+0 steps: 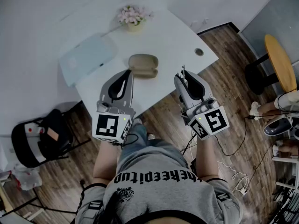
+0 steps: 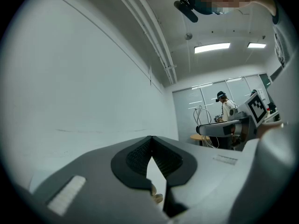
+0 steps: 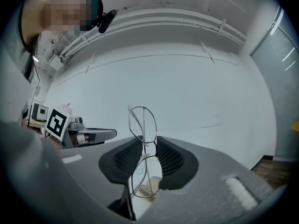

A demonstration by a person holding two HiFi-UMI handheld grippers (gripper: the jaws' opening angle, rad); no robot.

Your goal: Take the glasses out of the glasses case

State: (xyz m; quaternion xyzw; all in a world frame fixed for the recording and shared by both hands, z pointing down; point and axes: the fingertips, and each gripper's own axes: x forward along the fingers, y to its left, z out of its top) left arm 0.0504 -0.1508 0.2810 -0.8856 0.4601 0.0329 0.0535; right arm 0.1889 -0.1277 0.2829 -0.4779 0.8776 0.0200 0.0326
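The tan glasses case (image 1: 143,65) lies on the white table (image 1: 163,36), and its lid looks closed. My right gripper (image 1: 183,78) is raised over the table's near edge, right of the case, shut on thin wire-framed glasses (image 1: 183,72). In the right gripper view the glasses (image 3: 142,121) stand on edge, pinched at the bridge between the pads of the right gripper (image 3: 148,146). My left gripper (image 1: 127,73) hovers just in front of the case. In the left gripper view the left gripper (image 2: 151,141) has its tips touching with nothing between them.
A small pot of pink flowers (image 1: 133,17) and a pale blue tray (image 1: 88,56) sit at the back of the table, with a cable hole (image 1: 199,52) at its right corner. A black chair (image 1: 39,141) stands left, a round orange stool (image 1: 280,62) right, and cables (image 1: 236,171) lie on the wooden floor.
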